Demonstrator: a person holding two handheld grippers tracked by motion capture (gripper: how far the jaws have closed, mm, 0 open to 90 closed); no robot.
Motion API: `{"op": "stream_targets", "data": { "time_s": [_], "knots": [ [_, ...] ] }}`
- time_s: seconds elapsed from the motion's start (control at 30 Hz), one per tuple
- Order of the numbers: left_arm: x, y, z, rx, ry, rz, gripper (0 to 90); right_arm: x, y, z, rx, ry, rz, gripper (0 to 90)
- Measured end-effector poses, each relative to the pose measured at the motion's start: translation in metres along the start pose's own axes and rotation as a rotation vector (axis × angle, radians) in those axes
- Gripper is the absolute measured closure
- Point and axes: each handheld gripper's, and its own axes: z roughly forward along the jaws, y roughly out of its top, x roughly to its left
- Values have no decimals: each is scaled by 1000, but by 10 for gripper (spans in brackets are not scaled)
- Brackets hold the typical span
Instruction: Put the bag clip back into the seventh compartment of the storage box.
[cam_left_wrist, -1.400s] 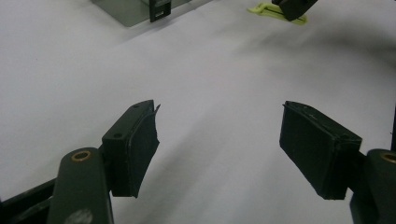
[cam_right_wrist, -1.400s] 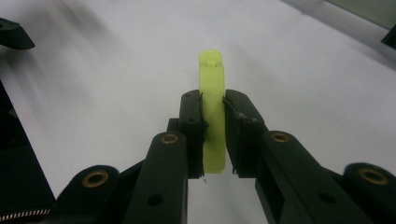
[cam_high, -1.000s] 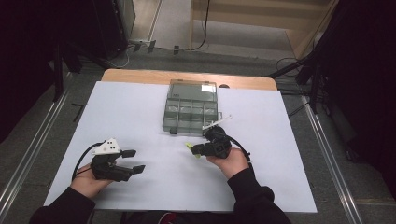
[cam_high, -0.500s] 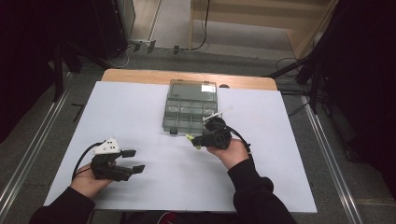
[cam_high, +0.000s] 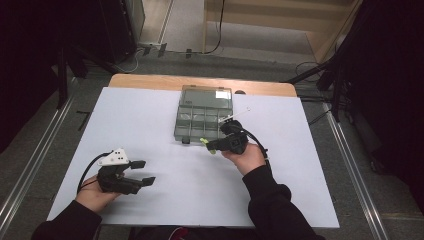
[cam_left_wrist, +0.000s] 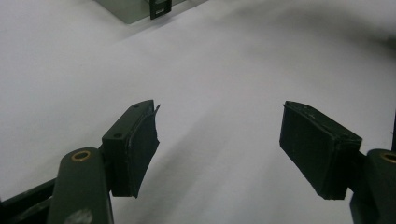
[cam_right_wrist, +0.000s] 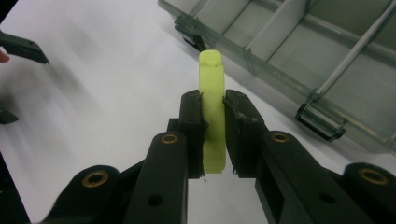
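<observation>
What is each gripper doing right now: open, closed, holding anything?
Left gripper: open, jaws wide apart, nothing between them.
Right gripper: shut on a flat yellow-green plastic piece.

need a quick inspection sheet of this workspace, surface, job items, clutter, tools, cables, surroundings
surface: white sheet covering a wooden table, its far edge bare.
job's things: flat yellow-green plastic piece clamped upright in the right tool; clear grey plastic compartment box at the far middle of the sheet, with dark latches on its near side.
clutter: a small thin pale item lies right of the box, too small to identify.
grippers: left tool open, holding nothing, low over the near left of the sheet; right tool shut on the piece, just in front of the box.
cables: a black cable loops from the left tool; another trails from the right tool.
surroundings: grey floor, metal rails either side, dark stands, loose floor cables.
</observation>
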Motion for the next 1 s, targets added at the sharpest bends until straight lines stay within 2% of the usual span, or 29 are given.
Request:
{"op": "stream_targets", "data": {
  "time_s": [0.63,1.0],
  "knots": [
    [0,0,0,-1,-2,-3,270,-13,22,-1,7,-28,40,788],
    [0,-1,1,4,1,-4,270,-15,34,3,4,-104,19,787]
  ]
}}
